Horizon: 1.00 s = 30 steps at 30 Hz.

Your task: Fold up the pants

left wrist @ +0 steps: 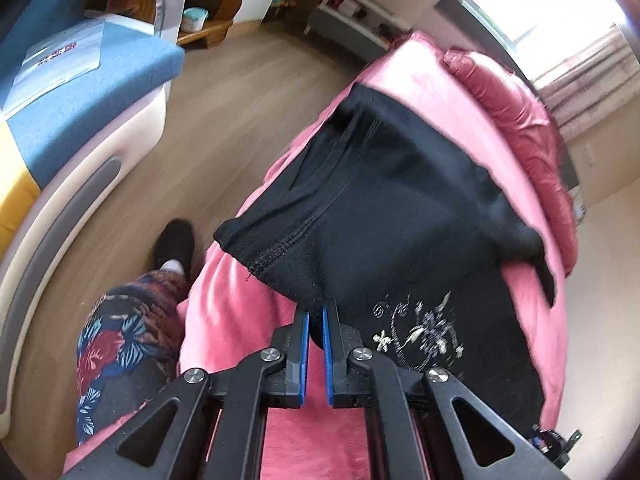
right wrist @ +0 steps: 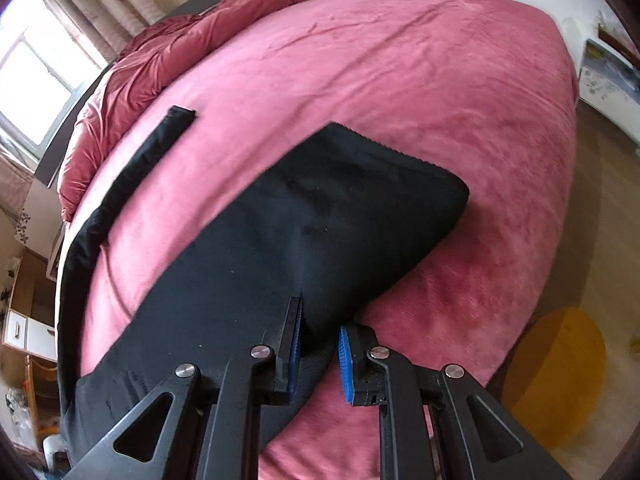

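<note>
Two hand-held grippers nearest the cameras, each over the pink bed (right wrist: 400,80). Left hand-held gripper (left wrist: 316,312): blue pads nearly together, pinching a black fold of the pants (left wrist: 400,200) at the bed's near edge. Right hand-held gripper (right wrist: 320,320): jaws a little apart, left finger (right wrist: 294,328) pressed against a raised fold of the same black pants (right wrist: 300,232), right finger (right wrist: 352,352) just beside the cloth on the bed cover; whether the pads truly clamp the fold, cannot tell.

Beyond the left hand-held gripper, pants spread across the bed's side, a pale flower embroidery (left wrist: 420,332) near the tips, a stitched seam running up toward a hem farther along the bed. Beyond the right hand-held gripper, one wide leg lying flat on the bed with its serged hem at the far end; a narrow black strip (right wrist: 160,140) of the pants farther toward the bed's left edge.

Beside the bed on the floor, a leg in flowered trousers (left wrist: 120,340) and a dark slipper (left wrist: 176,244). Farther from the bed, a blue and white sofa (left wrist: 100,92). At the bed's far end, a bunched dark-pink quilt (right wrist: 160,48), then a curtained window (right wrist: 36,80).
</note>
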Tool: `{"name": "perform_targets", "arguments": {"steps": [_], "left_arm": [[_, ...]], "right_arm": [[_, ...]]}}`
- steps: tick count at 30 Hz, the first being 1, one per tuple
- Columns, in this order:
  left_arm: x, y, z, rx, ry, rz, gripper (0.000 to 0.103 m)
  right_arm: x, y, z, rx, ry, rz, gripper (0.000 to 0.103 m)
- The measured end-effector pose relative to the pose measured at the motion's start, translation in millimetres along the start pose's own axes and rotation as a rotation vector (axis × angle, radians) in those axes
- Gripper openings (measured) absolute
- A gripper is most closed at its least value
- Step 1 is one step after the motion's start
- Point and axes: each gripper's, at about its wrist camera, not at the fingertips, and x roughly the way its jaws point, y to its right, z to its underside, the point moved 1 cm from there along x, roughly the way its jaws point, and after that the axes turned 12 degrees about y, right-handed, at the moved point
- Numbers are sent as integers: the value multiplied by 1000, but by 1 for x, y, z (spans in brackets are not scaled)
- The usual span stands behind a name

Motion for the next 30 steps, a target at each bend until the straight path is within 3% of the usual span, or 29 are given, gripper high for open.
{"name": "perform_targets", "arguments": {"steps": [2, 4, 6, 8, 13, 16, 21, 26, 30], "left_arm": [[6, 3, 2, 27, -21, -52, 14], [6, 6, 0, 41, -33, -56, 15], [1, 6, -6, 45, -17, -90, 27], [-7, 2, -12, 39, 2, -113, 27], [-33, -13, -40, 3, 114, -104, 27], [-29, 0, -62, 14, 133, -51, 28], [-2, 31, -91, 53, 117, 23, 34], [38, 53, -122, 58, 89, 35, 35], [76, 63, -159, -2, 61, 45, 35]], "right_arm": [[3, 0, 2, -10, -10, 12, 16], [5, -4, 1, -21, -15, 20, 18], [2, -5, -2, -25, -10, 29, 31], [-6, -6, -7, -49, 17, 69, 44], [-31, -21, -16, -112, 103, 96, 51], [-34, -49, -11, -160, 94, 27, 53], [-20, -126, 27, -298, -11, -156, 55], [-2, -193, 73, -425, -118, -285, 55], [8, -235, 101, -497, -179, -363, 55]]}}
